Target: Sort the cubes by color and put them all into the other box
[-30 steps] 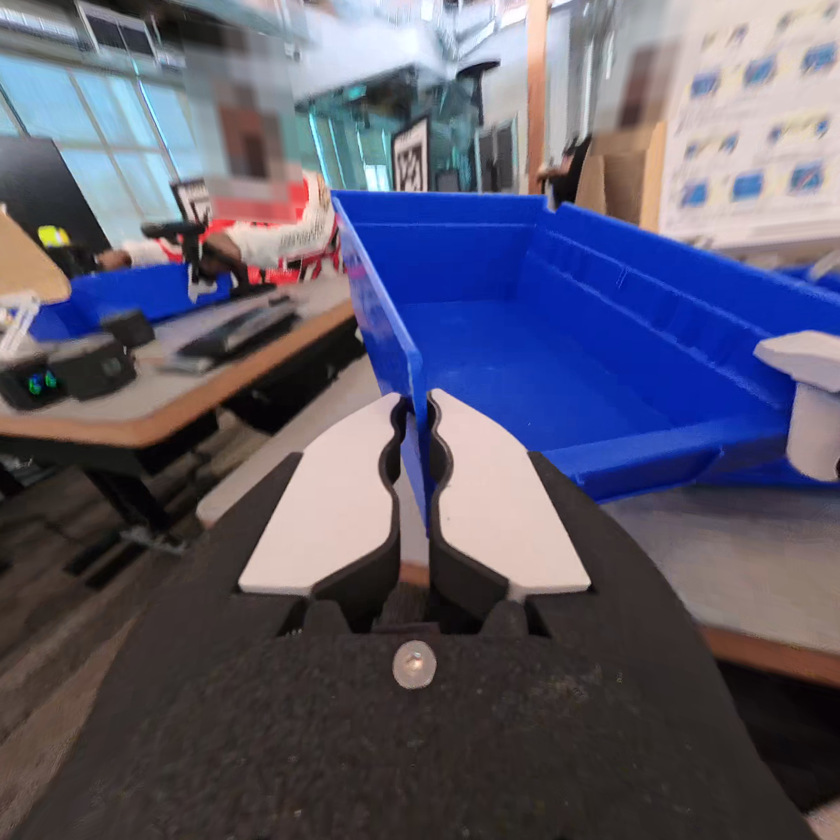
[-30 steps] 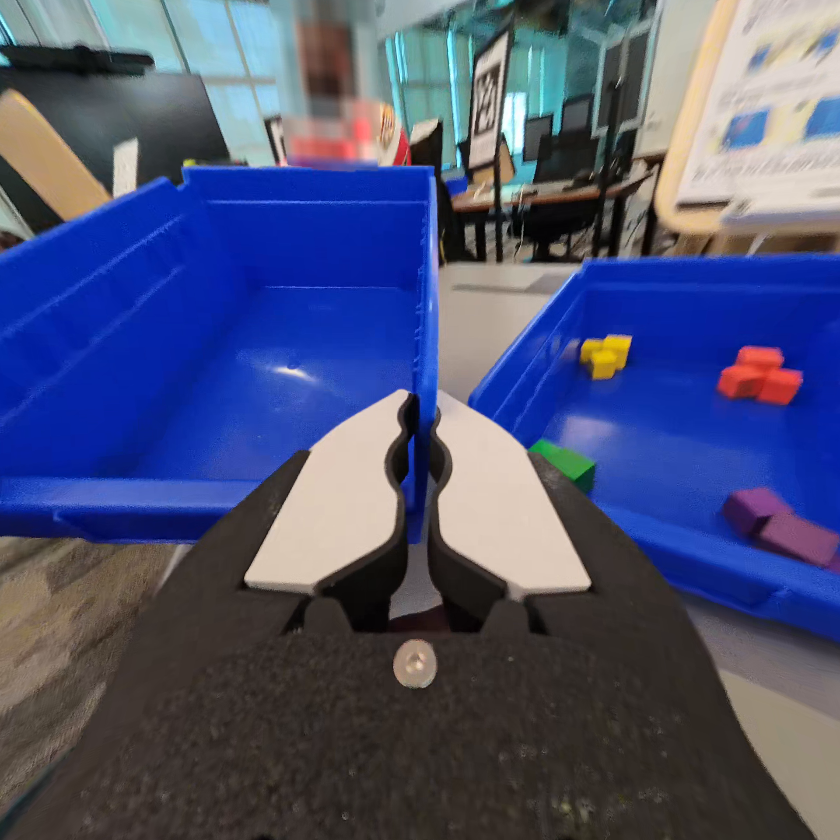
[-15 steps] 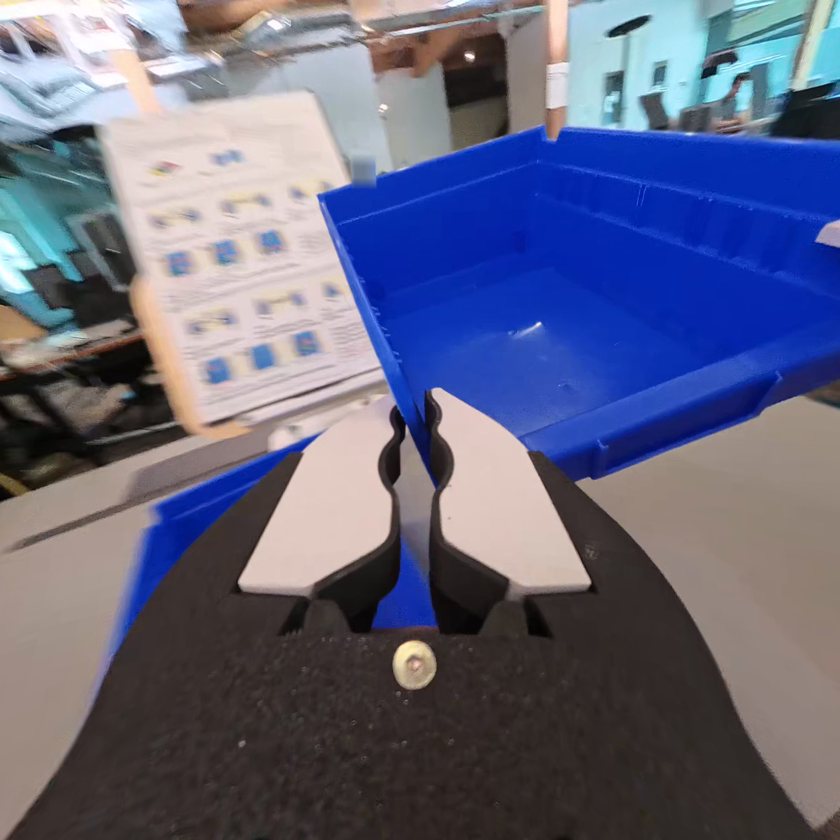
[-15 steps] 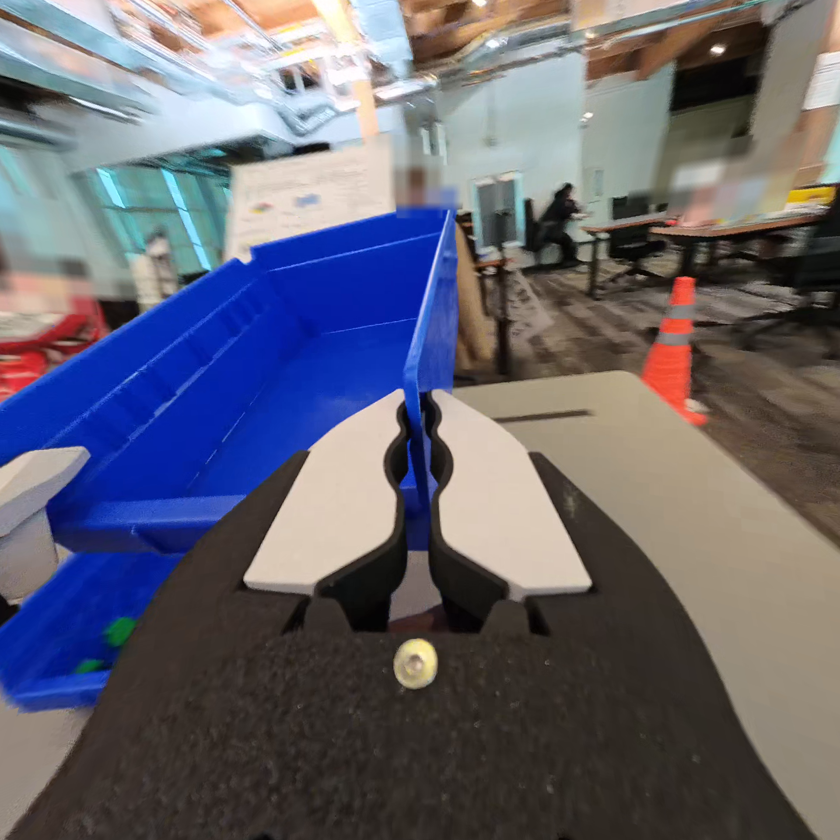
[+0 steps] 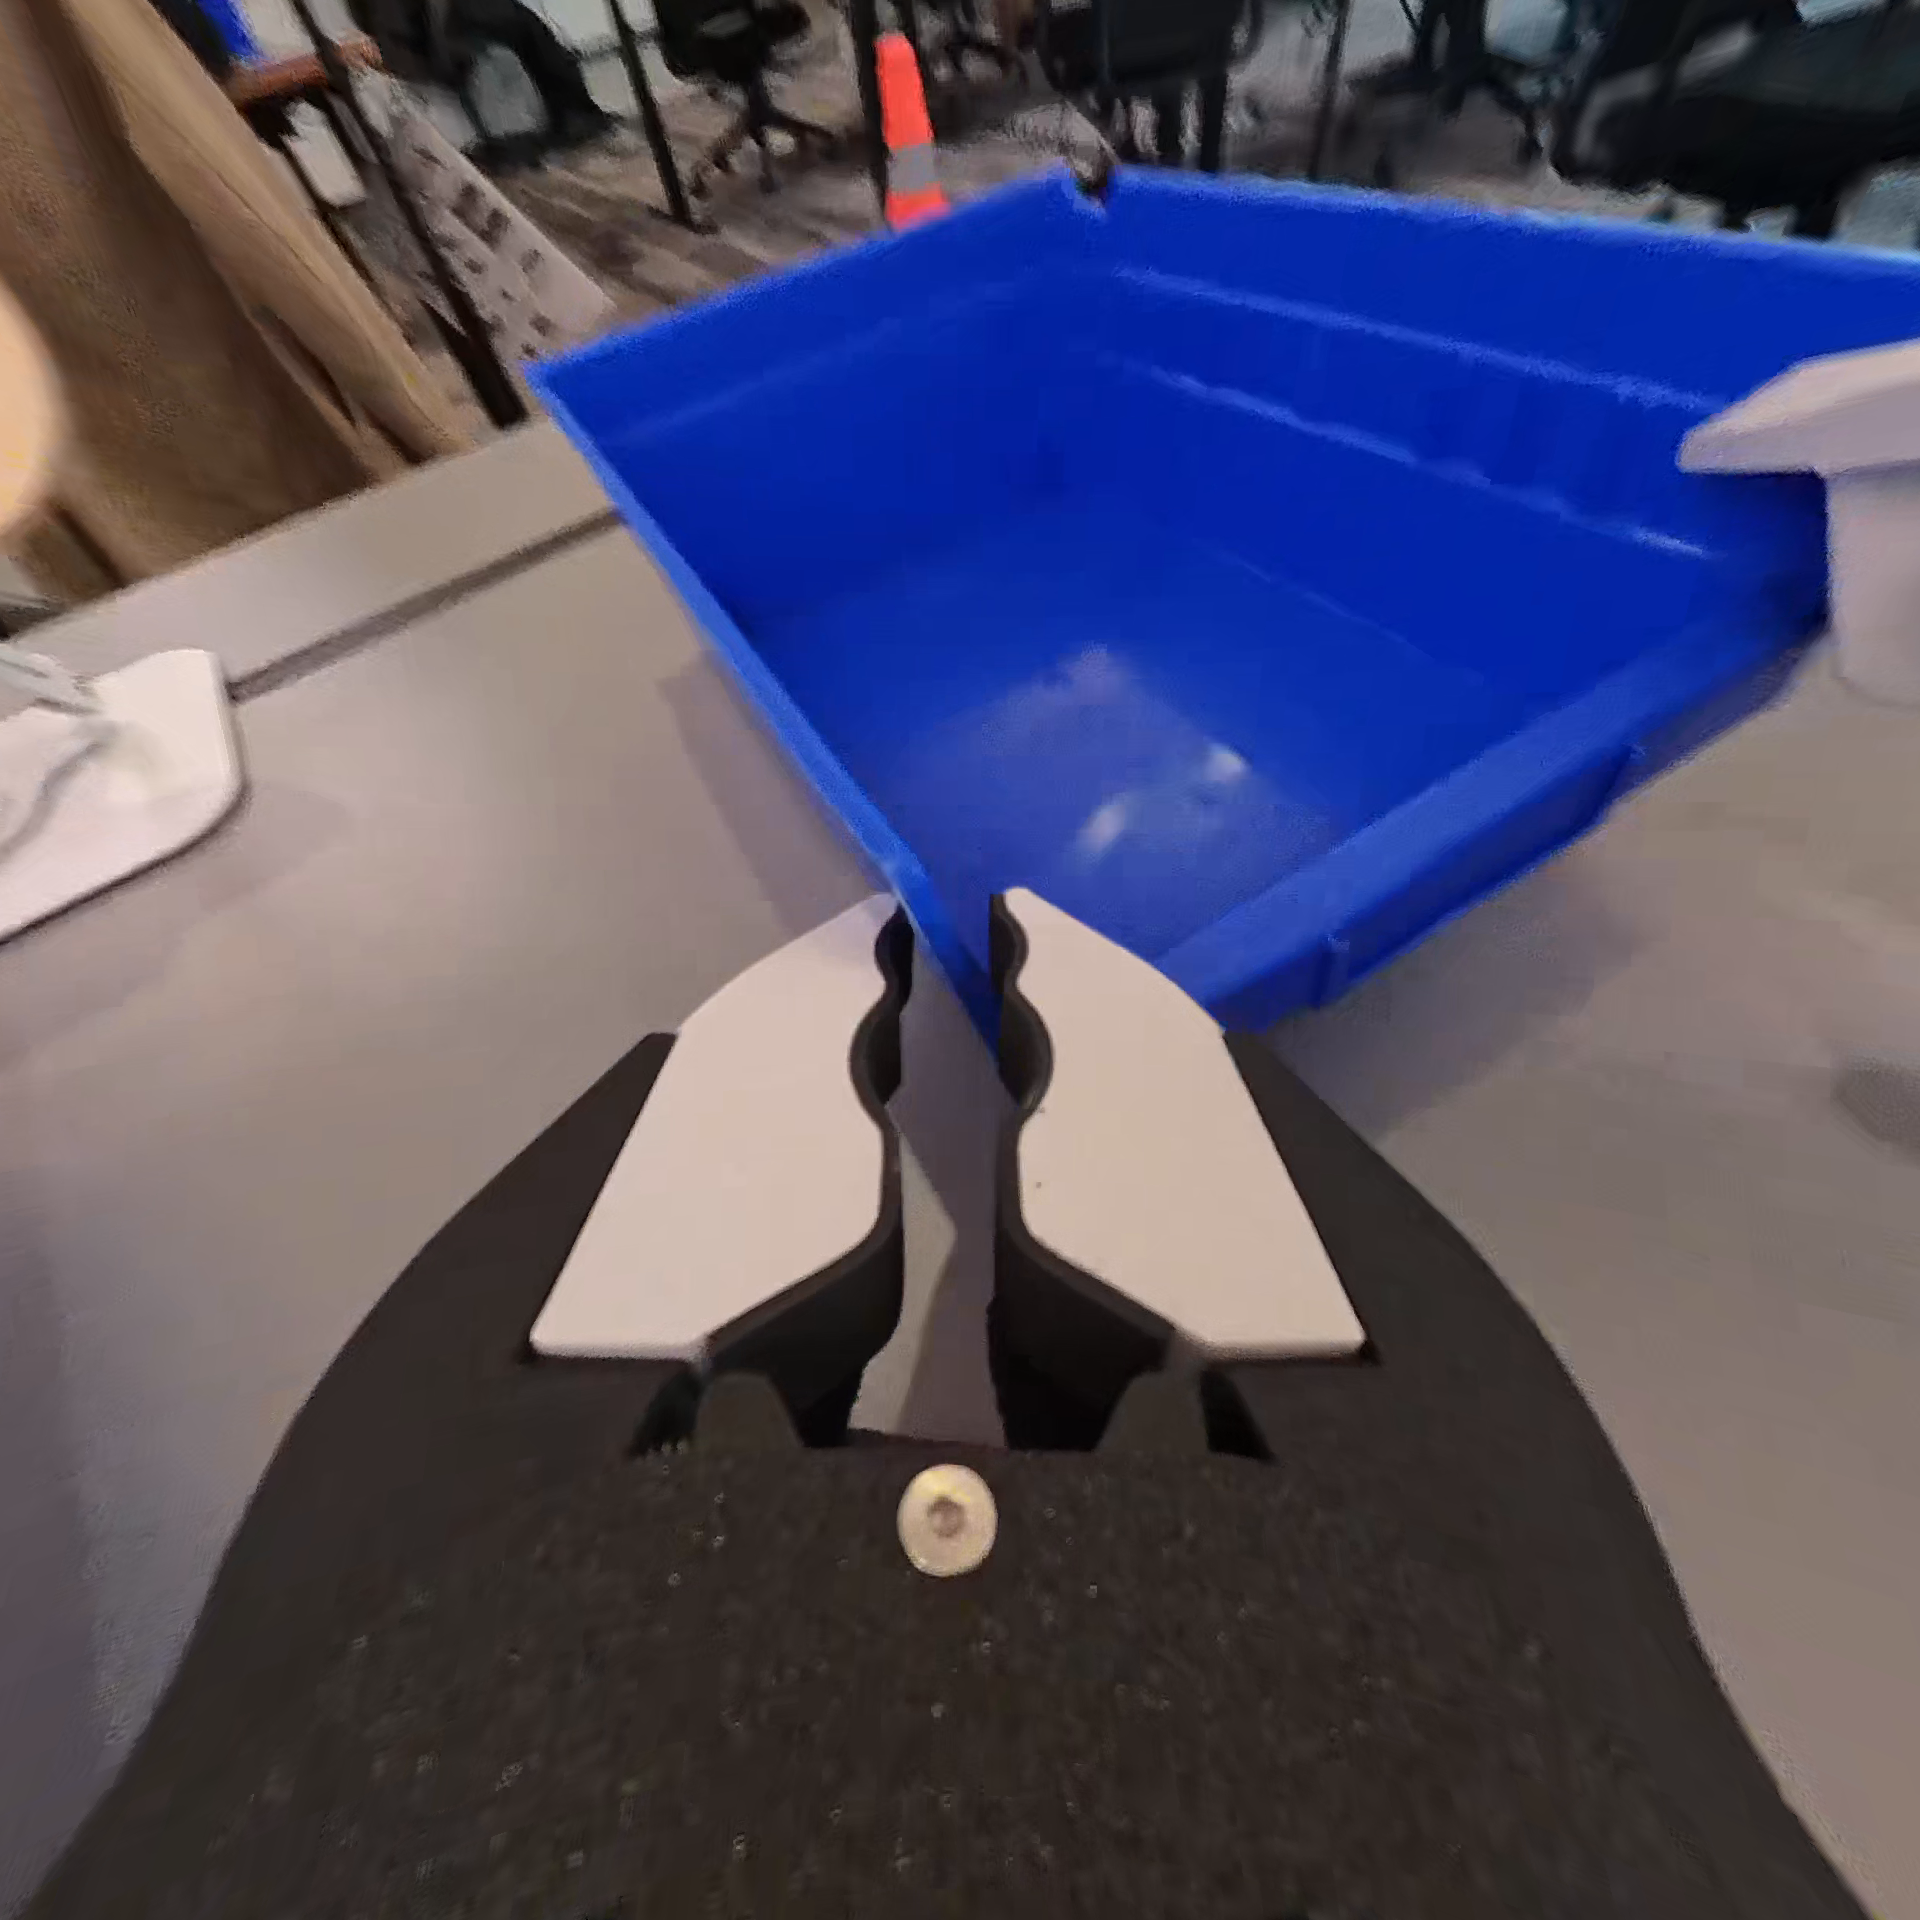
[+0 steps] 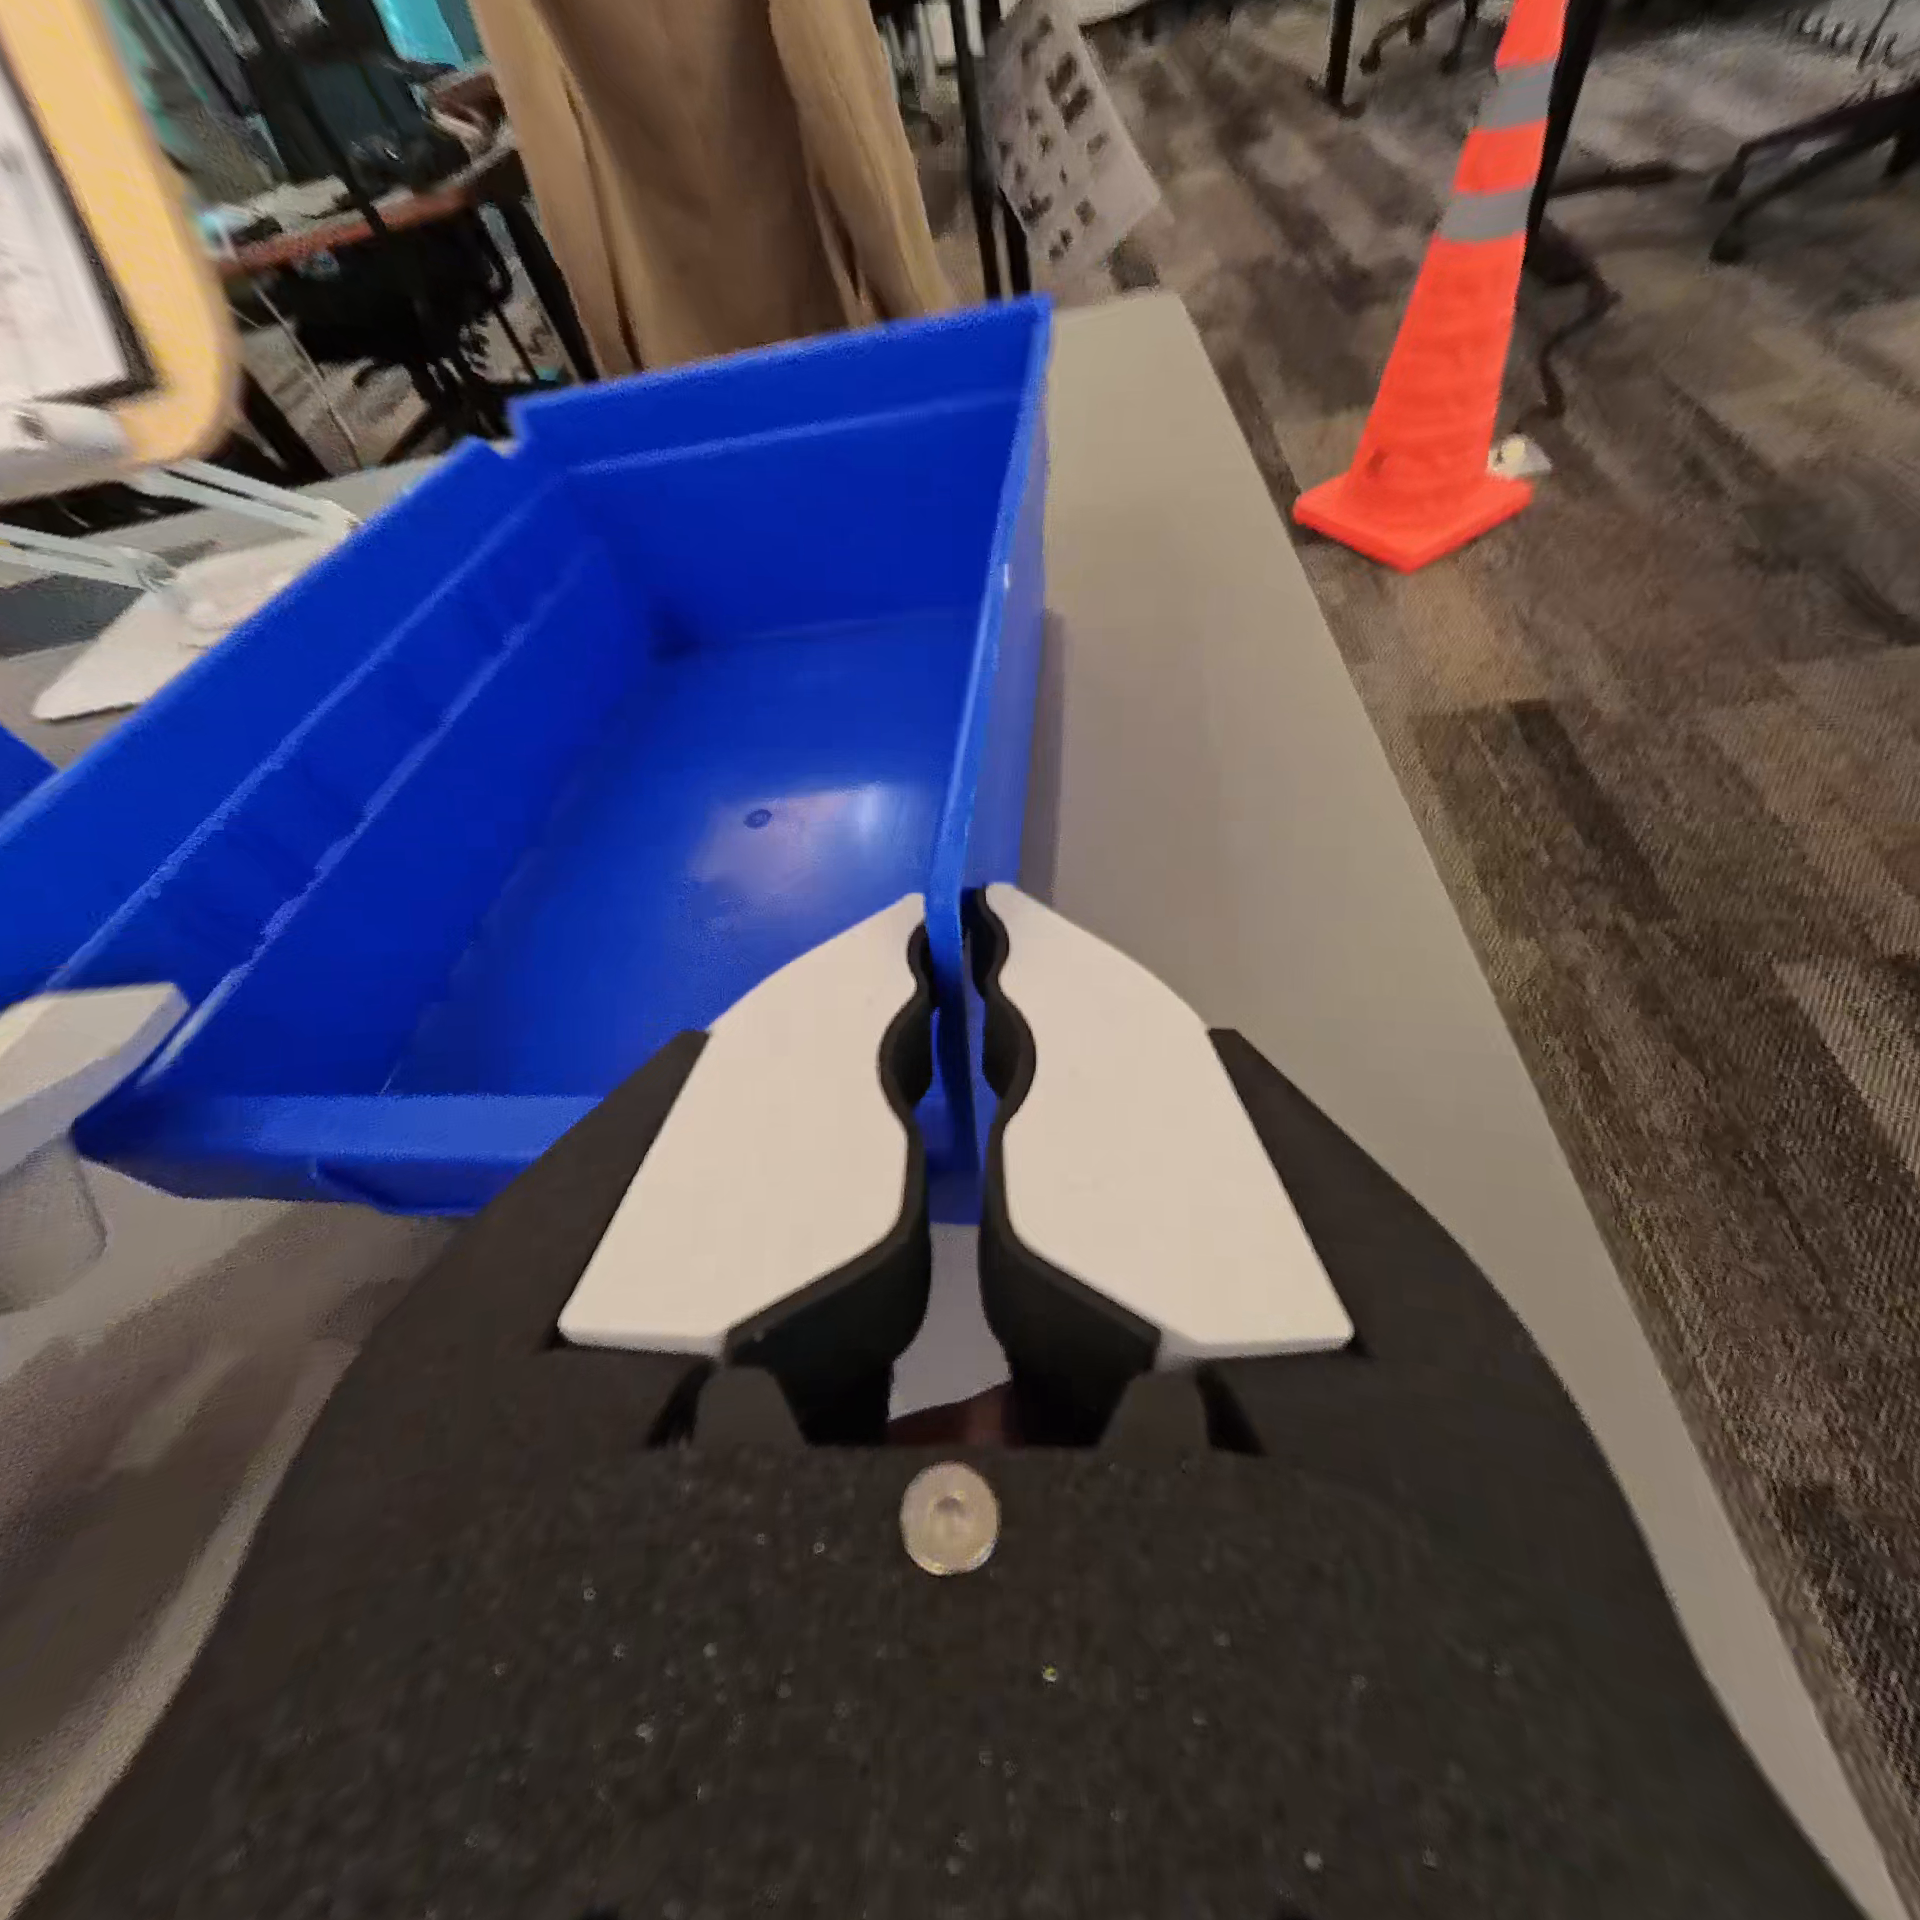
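**Two tools on one empty box**

Both tools grip the same blue box (image 5: 1195, 623). The left tool (image 5: 951, 940) is clenched on the near corner of its left wall, though here the blue edge lies against the right finger and a sliver of gap shows beside the left one, so the hold looks light. The right tool (image 6: 956, 925) is clenched firmly on the right wall, whose thin edge runs away toward 12 o'clock. The box is empty, and no cubes show in either view. It sits at or just above the grey table (image 6: 1195, 727), close to the table's right edge, with an orange cone (image 6: 1455, 312) on the floor at 1 o'clock.

Judging the step as setting the box down, lower both sides together so the base lands flat, keep it clear of that table edge, and release only once it rests.
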The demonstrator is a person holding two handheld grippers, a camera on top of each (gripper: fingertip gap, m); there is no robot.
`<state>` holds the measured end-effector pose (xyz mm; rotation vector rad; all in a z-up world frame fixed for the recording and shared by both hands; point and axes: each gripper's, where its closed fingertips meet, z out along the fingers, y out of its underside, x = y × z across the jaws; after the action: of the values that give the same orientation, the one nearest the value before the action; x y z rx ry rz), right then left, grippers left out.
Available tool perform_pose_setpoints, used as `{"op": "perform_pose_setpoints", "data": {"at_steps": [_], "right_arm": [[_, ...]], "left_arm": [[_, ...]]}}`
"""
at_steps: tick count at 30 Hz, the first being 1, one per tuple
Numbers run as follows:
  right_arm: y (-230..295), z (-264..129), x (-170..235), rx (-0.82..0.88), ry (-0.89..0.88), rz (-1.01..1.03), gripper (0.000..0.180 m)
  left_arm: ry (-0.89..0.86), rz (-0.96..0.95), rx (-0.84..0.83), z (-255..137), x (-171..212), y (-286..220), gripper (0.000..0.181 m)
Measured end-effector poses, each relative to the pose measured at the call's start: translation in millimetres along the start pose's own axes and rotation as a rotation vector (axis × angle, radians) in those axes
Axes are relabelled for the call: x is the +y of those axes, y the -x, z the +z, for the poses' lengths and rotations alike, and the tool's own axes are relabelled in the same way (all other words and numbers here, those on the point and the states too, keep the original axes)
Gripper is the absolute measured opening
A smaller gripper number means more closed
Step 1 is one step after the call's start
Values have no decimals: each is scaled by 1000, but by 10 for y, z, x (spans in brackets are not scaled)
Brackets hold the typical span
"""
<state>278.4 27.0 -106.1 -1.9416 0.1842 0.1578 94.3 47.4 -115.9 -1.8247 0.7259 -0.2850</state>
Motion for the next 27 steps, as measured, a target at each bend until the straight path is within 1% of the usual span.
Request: {"op": "perform_pose_setpoints", "data": {"at_steps": [2, 4, 5, 8, 9, 10, 11, 12, 13, 14, 15, 17, 19, 20, 21, 22, 24, 25, 27], "right_arm": [[-153, 54, 105, 22, 46, 37, 3], [-203, 79, 112, 10, 37, 58, 3], [-214, 84, 108, 13, 36, 56, 3], [-230, 82, 106, 33, 64, 19, 3], [-229, 65, 96, 37, 69, 14, 5], [-231, 9, 62, 52, 59, 4, 17], [-226, -86, 13, 78, 41, -16, 33], [-201, -218, -51, 111, 16, -42, 39], [-126, -378, -134, 142, -29, -64, 42], [45, -542, -222, 145, -93, -84, 44], [316, -694, -295, 113, -163, -107, 45], [1063, -903, -326, -13, -289, -149, 43], [1987, -923, -129, -221, -325, -108, 39], [2466, -870, 50, -329, -295, -67, 33], [2905, -780, 252, -405, -255, -39, 30], [3288, -651, 479, -445, -199, -40, 32], [3826, -353, 884, -428, -78, -117, 38], [3986, -234, 974, -396, -55, -140, 39], [4159, -71, 959, -334, -87, -148, 40]], "left_arm": [[67, 0, 61, 52, 109, -151, 17], [67, -14, 78, 63, 110, -198, 18], [69, -16, 89, 66, 108, -221, 23], [92, 12, 167, 31, 123, -338, 46], [108, 31, 186, -35, 132, -339, 57], [106, 47, 190, -151, 113, -282, 67], [86, 58, 183, -323, 70, -172, 66], [57, 63, 179, -542, 27, -31, 66], [31, 60, 179, -795, -3, 139, 67], [6, 45, 170, -1064, -16, 350, 68], [-20, 26, 146, -1340, -10, 607, 67], [-86, -13, 41, -1852, 51, 1254, 59], [-119, -42, -164, -2281, 227, 2062, 57], [-107, -63, -269, -2464, 375, 2453, 56], [-82, -101, -340, -2611, 557, 2771, 57], [-51, -159, -371, -2710, 759, 3001, 58], [2, -288, -362, -2770, 1137, 3249, 62], [21, -331, -346, -2751, 1292, 3301, 62], [53, -373, -346, -2680, 1515, 3384, 62]]}}
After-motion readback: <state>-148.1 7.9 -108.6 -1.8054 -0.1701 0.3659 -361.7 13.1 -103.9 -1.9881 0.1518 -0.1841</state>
